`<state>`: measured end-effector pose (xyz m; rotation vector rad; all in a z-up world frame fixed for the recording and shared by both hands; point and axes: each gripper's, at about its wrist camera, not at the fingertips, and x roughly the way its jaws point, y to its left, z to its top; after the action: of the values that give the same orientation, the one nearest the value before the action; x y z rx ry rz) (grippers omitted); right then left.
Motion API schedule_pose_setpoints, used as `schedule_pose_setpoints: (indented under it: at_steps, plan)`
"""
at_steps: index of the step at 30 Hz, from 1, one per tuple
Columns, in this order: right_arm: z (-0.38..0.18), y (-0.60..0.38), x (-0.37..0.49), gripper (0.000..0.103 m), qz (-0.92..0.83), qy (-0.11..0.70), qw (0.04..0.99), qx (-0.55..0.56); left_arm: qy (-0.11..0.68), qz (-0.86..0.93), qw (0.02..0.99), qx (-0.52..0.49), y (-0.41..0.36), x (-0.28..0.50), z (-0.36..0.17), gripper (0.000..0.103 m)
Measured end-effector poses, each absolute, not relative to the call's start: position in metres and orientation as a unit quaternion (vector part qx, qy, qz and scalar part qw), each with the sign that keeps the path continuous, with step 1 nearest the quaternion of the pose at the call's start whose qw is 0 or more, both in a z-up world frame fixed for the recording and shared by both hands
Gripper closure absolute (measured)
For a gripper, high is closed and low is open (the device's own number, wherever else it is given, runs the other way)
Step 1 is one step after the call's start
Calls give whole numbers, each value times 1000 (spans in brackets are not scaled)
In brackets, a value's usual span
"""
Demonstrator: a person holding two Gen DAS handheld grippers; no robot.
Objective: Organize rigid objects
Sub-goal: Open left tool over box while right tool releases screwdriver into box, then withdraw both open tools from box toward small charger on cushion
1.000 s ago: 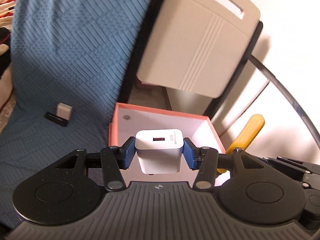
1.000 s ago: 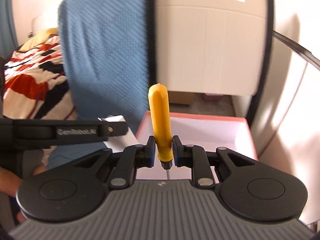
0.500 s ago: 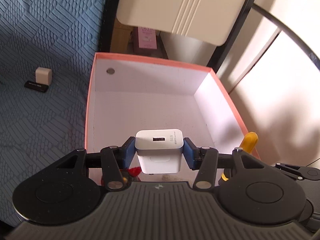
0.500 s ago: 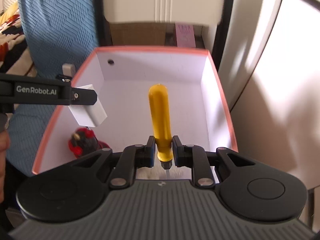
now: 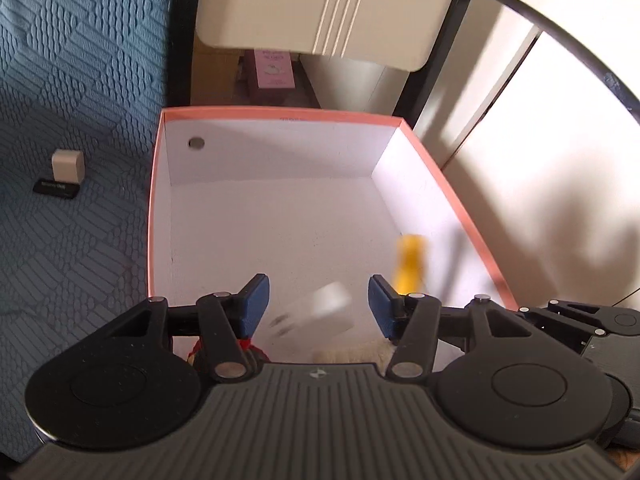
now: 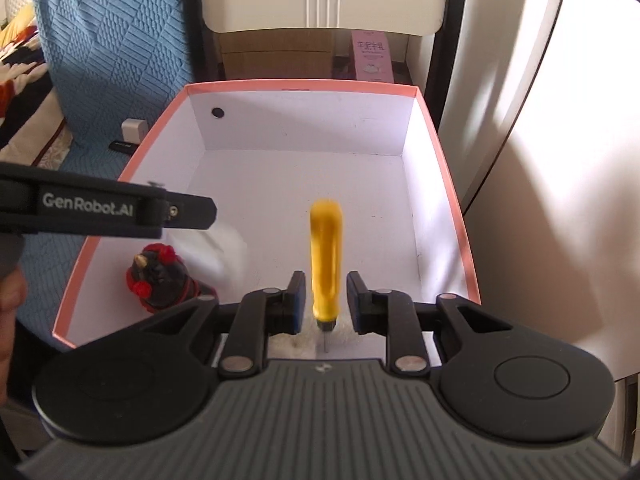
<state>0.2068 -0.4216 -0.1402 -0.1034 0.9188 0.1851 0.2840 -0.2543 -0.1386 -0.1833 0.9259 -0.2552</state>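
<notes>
Both grippers hang over an open pink-rimmed white box. My left gripper is opening; a white charger block, blurred and tilted, falls free between its blue pads without touching them. It shows as a white blur in the right wrist view. My right gripper is opening too; the yellow-handled screwdriver stands between the pads with gaps on both sides, also blurred. A red and black toy figure lies in the box's near left corner.
On the blue textured cover to the left, a small white cube sits on a flat black piece. A beige chair seat overhangs the box's far end, with a pink carton under it. A white wall rises at right.
Both grippers sank over the box from one second ago. Since half a second ago both jaws have parted, and the charger and the screwdriver have come loose from the pads.
</notes>
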Motion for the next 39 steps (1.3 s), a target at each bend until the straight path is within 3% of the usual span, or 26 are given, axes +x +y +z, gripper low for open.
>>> schedule_pose_setpoints:
  at_steps: [13,21,39]
  plan:
    - [-77,-396,177,75,77,372,925,3,341,-143,928,-44,-221,243,-55,41]
    - [-53,-356,151,75,89,337,937,-12,274,-128,950,-80,-162,204,-18,41]
    - [-85,-264,134,75,134,317,939,-7,252,-63,959,-114,-42,165,-60,41]
